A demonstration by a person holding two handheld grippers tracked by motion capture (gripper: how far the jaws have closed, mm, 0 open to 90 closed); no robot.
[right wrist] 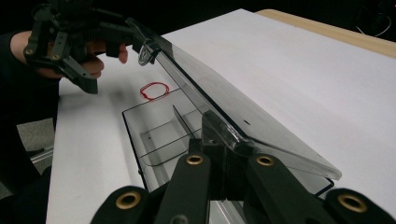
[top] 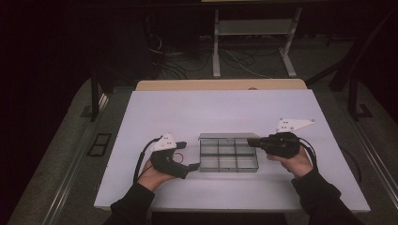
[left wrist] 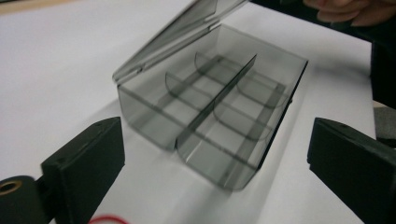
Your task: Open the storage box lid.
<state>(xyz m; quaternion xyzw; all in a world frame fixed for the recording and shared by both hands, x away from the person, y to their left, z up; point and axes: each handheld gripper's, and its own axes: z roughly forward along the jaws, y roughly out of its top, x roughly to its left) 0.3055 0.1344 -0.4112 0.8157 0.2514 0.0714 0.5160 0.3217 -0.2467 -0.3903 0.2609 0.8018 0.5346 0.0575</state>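
The white surface (top: 187, 112) carries my landmark, the smoky compartment box (top: 228, 154), lying near its front edge; I keep the lid (right wrist: 243, 116) raised off the box's far side so the compartments stay exposed; my right gripper (right wrist: 224, 158) has its jaws clamped tight on the lid's corner; my left gripper (left wrist: 215, 154), jaws wide and empty, hangs just left of the box.

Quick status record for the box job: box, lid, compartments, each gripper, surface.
box: clear grey plastic organizer box, flat on the table
lid: lid raised, hinged along the far edge
compartments: divided by partitions, nothing visible inside
right gripper: right gripper shut on the lid's edge
left gripper: left gripper open, facing the box's end, apart from it
surface: white table
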